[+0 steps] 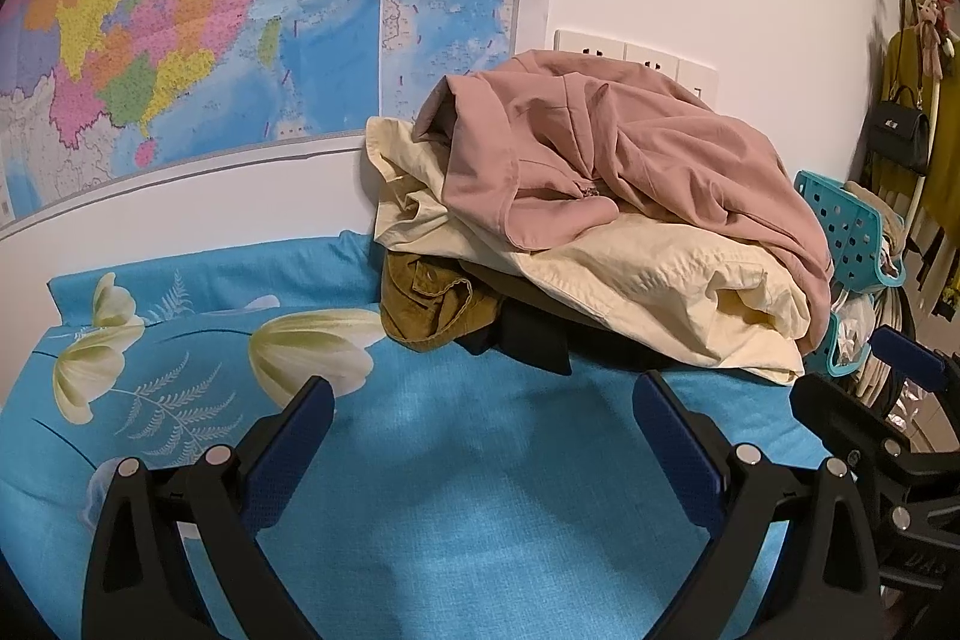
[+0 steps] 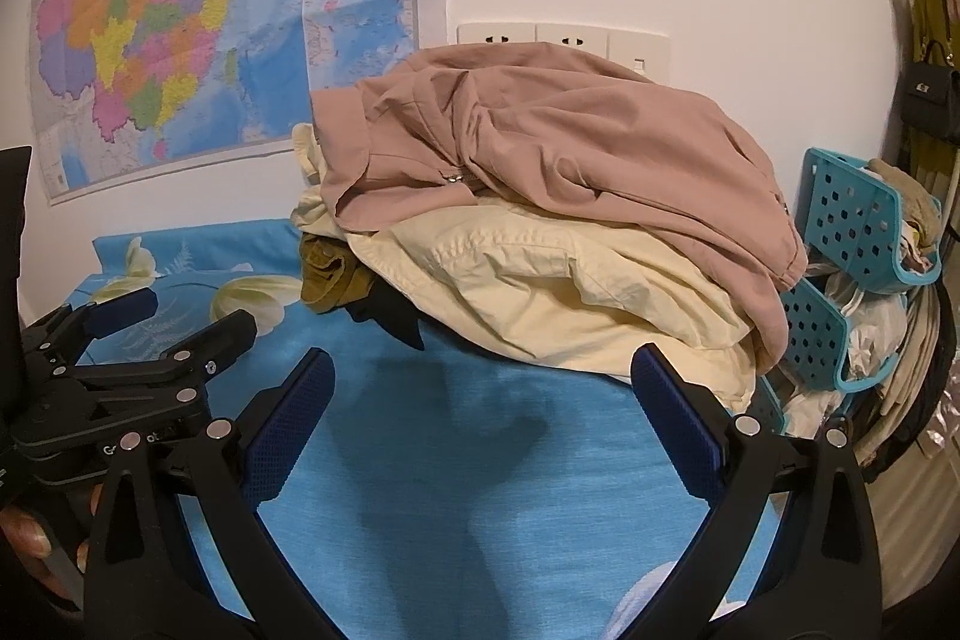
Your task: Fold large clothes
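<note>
A heap of clothes lies at the far side of a blue flowered bed sheet (image 1: 456, 460). A pink jacket (image 1: 630, 148) is on top, over a cream garment (image 1: 648, 280), with an olive-brown garment (image 1: 432, 304) and a black one (image 1: 534, 334) beneath. The same pink jacket (image 2: 570, 142) and cream garment (image 2: 540, 292) show in the right wrist view. My left gripper (image 1: 483, 394) is open and empty above the sheet, short of the heap. My right gripper (image 2: 483, 364) is open and empty, just before the cream garment. The left gripper (image 2: 186, 313) also shows at the left of the right wrist view.
A colourful wall map (image 1: 228, 10) and white wall sockets (image 1: 636, 52) are behind the heap. A teal perforated basket rack (image 2: 864, 232) with cloth stands to the right. A black handbag (image 1: 900, 130) and yellow clothes hang at the far right.
</note>
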Available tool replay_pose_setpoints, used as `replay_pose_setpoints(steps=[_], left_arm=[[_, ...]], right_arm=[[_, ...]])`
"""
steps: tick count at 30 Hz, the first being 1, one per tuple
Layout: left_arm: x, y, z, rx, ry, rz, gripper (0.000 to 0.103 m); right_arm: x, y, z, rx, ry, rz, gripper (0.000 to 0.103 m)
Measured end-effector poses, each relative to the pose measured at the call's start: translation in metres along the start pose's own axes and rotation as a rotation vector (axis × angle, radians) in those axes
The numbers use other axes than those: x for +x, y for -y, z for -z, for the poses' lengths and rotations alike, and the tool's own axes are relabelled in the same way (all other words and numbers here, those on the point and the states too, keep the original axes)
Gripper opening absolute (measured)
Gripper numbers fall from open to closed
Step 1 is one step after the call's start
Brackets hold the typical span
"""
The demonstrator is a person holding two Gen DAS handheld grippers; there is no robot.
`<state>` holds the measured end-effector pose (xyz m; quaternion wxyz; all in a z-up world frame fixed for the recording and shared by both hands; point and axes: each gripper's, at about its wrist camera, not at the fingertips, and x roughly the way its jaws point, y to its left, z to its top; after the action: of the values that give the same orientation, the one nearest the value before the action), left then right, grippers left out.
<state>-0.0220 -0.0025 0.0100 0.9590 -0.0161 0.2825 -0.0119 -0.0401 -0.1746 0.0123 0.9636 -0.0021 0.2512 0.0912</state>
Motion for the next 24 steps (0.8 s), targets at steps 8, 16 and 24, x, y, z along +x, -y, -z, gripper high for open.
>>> replay_pose_setpoints(steps=[8,16,24], left_arm=[[0.0025,-0.0016,0.0003,0.002,-0.004,-0.002,0.096],[0.0036,-0.0018,-0.0003,0.003,-0.005,0.000,0.096],[0.0051,0.0018,-0.0018,0.014,0.001,-0.004,0.096]], right_arm=[[0.0026,0.0010,-0.0014,-0.002,-0.001,0.004,0.098],[0.0021,0.0005,-0.0012,-0.006,0.010,-0.002,0.098],[0.0004,0.0005,-0.0030,-0.012,0.015,0.003,0.098]])
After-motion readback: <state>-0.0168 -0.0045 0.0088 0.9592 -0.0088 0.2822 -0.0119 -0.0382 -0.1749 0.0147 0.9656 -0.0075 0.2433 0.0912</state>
